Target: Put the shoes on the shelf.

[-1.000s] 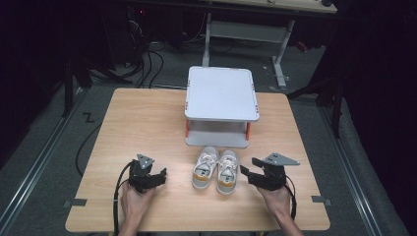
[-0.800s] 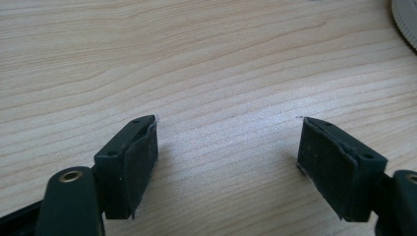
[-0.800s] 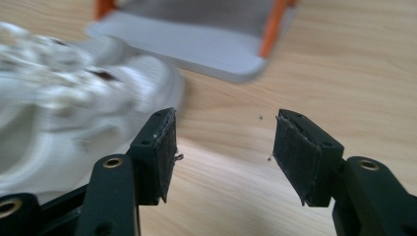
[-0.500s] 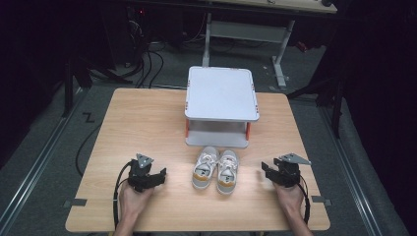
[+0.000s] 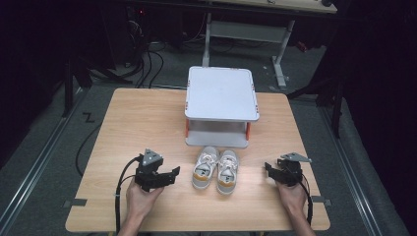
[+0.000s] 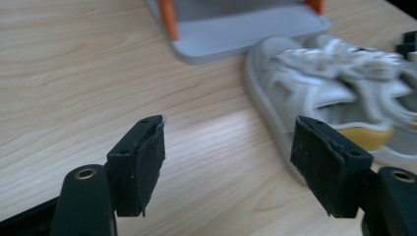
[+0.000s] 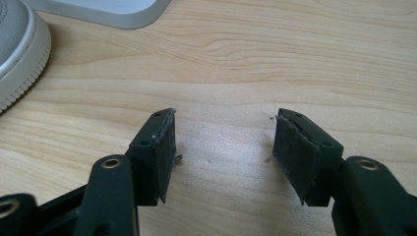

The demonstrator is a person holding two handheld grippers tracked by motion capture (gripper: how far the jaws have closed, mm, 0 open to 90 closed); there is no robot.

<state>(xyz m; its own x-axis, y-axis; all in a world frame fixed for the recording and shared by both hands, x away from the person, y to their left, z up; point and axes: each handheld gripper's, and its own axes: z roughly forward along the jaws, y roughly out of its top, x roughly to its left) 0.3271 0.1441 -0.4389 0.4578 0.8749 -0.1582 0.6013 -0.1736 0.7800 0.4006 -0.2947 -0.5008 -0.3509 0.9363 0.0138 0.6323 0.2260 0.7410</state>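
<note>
A pair of small grey and white shoes (image 5: 216, 169) with yellow heels stands side by side at the table's front middle, toes toward a white two-level rack (image 5: 221, 93). My left gripper (image 5: 173, 173) rests low on the table left of the shoes, pointing at them, open and holding nothing. In the left gripper view the jaws (image 6: 228, 147) stand wide apart, with the near shoe (image 6: 334, 93) ahead on the right. My right gripper (image 5: 268, 168) sits right of the shoes, also open. Its jaws (image 7: 223, 132) frame bare wood, and a shoe's sole (image 7: 19, 49) shows at the left edge.
The rack's lower shelf (image 6: 236, 29) with orange posts lies just behind the shoes. The wooden table (image 5: 142, 123) has bare room left and right of the rack. Cables and a desk frame (image 5: 246, 29) stand on the dark floor beyond.
My right gripper has drawn back to the right, away from the shoes. The left gripper and the shoes have stayed where they were.
</note>
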